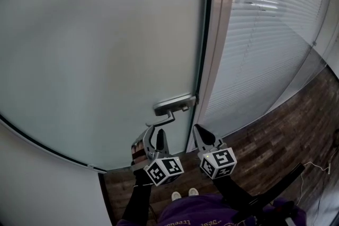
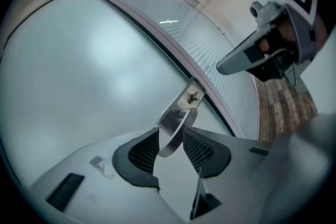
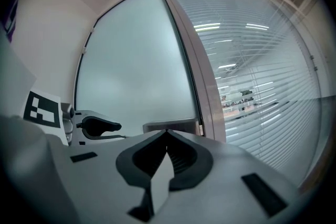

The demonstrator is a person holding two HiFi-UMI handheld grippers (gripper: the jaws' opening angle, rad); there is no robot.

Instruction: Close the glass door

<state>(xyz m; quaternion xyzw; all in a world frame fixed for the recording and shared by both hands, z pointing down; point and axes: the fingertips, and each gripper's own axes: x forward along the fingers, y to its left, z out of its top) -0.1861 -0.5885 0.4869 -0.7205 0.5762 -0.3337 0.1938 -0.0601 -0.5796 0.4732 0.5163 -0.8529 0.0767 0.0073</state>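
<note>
The frosted glass door fills the left of the head view, its edge lying against the pale metal frame. A silver lever handle sits near the door's edge. My left gripper reaches up from below, and its jaws are shut on the curved lever, which shows between the two pads in the left gripper view. My right gripper hangs just right of the handle, in front of the frame. It is shut and holds nothing, its tips meeting below the handle plate.
Right of the frame is a glass partition with white horizontal blinds. Dark wood-plank floor lies beneath it. A white wall stands at the lower left. A thin cable trails at the lower right, and the person's shoes show below.
</note>
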